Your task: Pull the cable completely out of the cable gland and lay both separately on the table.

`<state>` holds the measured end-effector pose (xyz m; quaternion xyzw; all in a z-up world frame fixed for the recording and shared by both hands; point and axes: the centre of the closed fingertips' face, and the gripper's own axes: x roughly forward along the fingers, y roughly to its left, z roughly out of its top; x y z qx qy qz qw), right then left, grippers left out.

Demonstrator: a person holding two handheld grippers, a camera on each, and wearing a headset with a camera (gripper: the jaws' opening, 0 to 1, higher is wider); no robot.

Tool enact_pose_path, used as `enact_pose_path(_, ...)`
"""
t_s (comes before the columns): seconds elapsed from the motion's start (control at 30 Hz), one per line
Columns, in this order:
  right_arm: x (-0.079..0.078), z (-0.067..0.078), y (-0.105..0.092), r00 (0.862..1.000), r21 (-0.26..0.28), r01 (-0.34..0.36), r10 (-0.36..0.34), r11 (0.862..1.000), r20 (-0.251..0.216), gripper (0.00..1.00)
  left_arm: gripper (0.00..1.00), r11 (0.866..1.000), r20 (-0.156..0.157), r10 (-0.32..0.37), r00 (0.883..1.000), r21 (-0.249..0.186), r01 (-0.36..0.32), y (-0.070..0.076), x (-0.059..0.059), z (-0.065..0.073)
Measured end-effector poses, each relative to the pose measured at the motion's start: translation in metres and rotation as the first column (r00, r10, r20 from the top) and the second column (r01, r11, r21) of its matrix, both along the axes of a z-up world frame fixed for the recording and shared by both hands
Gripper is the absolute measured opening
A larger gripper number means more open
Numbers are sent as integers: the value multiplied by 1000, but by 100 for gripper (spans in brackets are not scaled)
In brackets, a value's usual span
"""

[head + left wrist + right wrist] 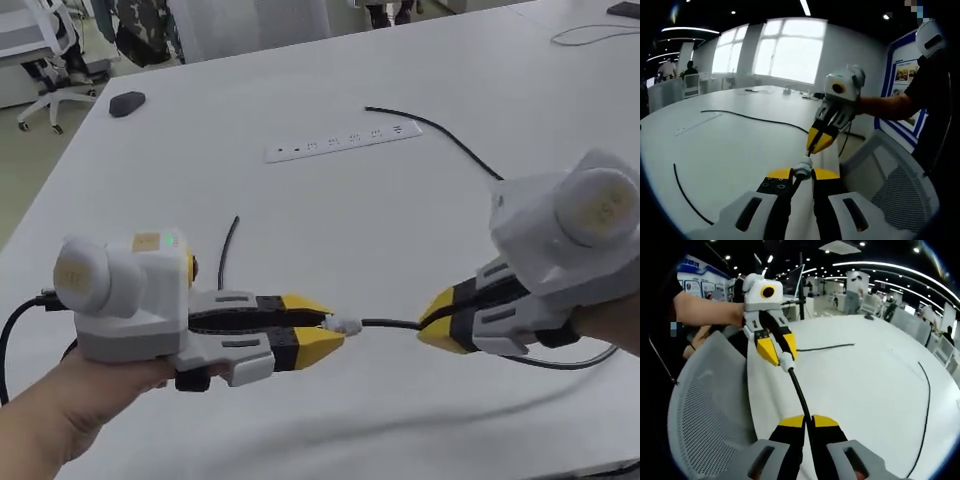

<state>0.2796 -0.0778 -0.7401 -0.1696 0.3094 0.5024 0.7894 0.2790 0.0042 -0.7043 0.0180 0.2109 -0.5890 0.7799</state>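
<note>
Above the table point(300, 230), the left gripper point(336, 325) is clamped shut on the cable gland point(348, 326), and just right of the gland the right gripper point(428, 322) is closed tight on the black cable point(390, 324), not yet pulled out. A pull off the gland's axis could bind the cable or let it slip through the right jaws; the gland, pinched only at the tips, could twist free.

Big white table point(300, 230), pretty bare: a white power strip point(342, 140) was laid flat mid-table, a long black cord point(440, 135) trailed beside it, a short black wire point(226, 250) nearer, and a dark mouse point(126, 103) was parked at the far edge.
</note>
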Motion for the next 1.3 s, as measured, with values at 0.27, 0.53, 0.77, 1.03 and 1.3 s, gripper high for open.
enact_pose_path(0.27,13,-11,-55,989,-55,150,-150,987,13,0,15,1000,9,31,999,1,-31,17,10,5)
enact_pose_path(0.53,18,-28,-93,970,-110,244,-245,964,9,0,15,998,5,58,998,4,-58,24,13,6)
enact_pose_path(0.77,17,-39,-114,963,-132,267,-270,955,-9,0,15,997,-2,76,997,-1,-76,30,14,7)
enact_pose_path(1.03,14,-46,-115,969,-162,242,-246,957,-5,0,15,997,2,74,997,10,-74,29,11,5)
enact_pose_path(1.3,13,-45,-117,965,-147,253,-260,956,-28,1,15,997,4,76,997,11,-76,28,12,6)
